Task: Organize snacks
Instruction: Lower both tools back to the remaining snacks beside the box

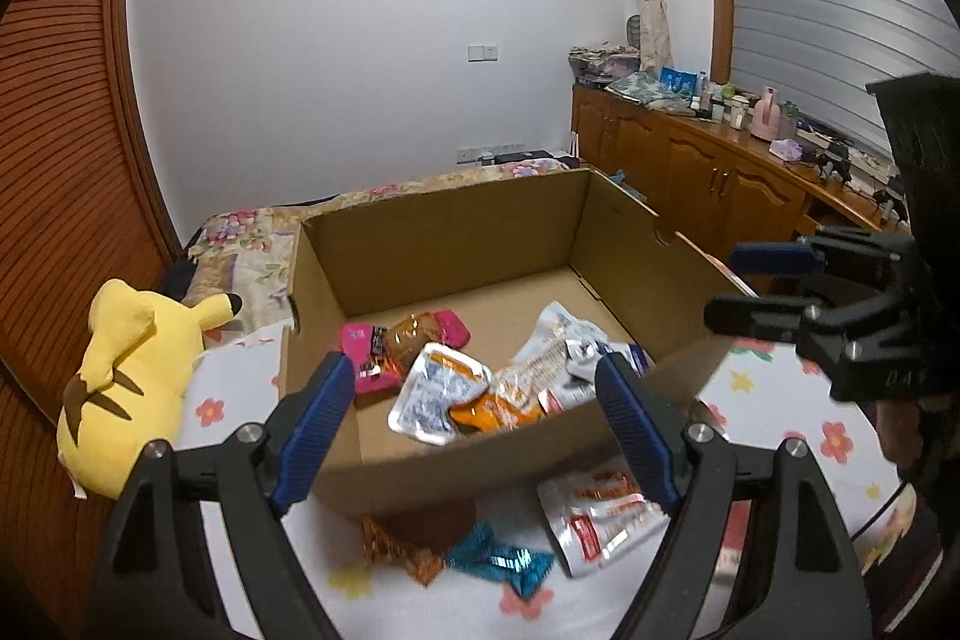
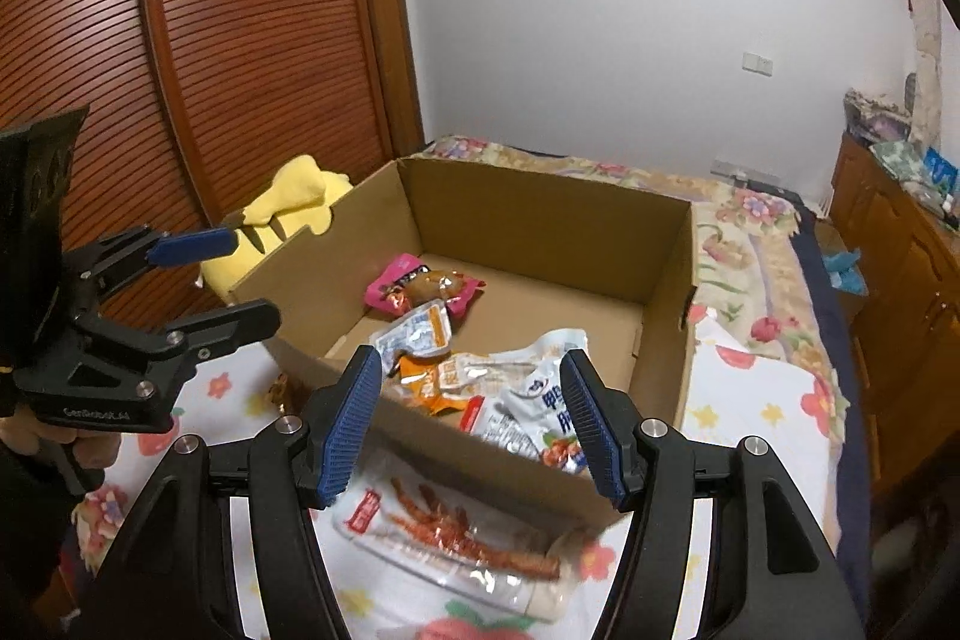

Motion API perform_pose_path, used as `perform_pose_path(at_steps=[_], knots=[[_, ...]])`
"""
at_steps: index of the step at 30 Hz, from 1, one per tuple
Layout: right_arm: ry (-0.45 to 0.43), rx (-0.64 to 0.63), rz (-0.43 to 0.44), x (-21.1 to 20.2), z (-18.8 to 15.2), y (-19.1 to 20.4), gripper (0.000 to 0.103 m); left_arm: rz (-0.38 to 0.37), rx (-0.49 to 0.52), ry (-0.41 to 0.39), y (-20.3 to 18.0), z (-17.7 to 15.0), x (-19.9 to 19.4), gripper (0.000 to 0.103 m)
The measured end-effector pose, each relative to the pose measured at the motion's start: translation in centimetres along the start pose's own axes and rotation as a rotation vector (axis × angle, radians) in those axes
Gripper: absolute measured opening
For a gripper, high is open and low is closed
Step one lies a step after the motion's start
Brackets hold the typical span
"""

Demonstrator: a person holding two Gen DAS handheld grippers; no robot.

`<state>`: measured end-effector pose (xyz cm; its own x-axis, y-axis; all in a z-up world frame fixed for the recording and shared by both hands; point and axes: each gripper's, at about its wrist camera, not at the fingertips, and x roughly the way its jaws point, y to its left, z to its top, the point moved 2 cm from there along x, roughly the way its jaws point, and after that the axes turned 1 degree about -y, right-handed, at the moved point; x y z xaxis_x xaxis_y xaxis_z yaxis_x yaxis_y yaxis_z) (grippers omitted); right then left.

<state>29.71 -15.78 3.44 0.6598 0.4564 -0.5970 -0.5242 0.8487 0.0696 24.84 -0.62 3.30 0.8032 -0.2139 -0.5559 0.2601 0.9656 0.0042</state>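
Right now my left hand-held gripper (image 1: 474,412) hangs spread and empty over the near wall of the cardboard box (image 1: 456,232), and my right hand-held gripper (image 2: 474,415) is likewise spread, pinching nothing. Just below the right one, at the lower centre of its frame, a clear packet of red snack sticks (image 2: 462,532) lies on the flowered bed sheet (image 2: 774,400), outside the box and touching its near wall; its long axis runs from upper left to lower right. I judge the right hand nearer to it. In the left view, a teal wrapper (image 1: 510,562) and an orange wrapper (image 1: 396,550) also wait outside. Several packets already lie inside.
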Motion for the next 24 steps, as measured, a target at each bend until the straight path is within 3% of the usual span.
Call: perform_pose_path(at_steps=[13,24], knots=[[-0.004,-0.026,-0.013,-4.6,-3.9,3.0,0.064,-0.001,-0.003,0.04,-1.4,-5.7,-2.8,0.081],[0.032,-0.021,-0.013,-4.2,-6.9,3.3,0.064,-0.042,-0.018,0.142,-3.0,-9.7,0.4,0.06]])
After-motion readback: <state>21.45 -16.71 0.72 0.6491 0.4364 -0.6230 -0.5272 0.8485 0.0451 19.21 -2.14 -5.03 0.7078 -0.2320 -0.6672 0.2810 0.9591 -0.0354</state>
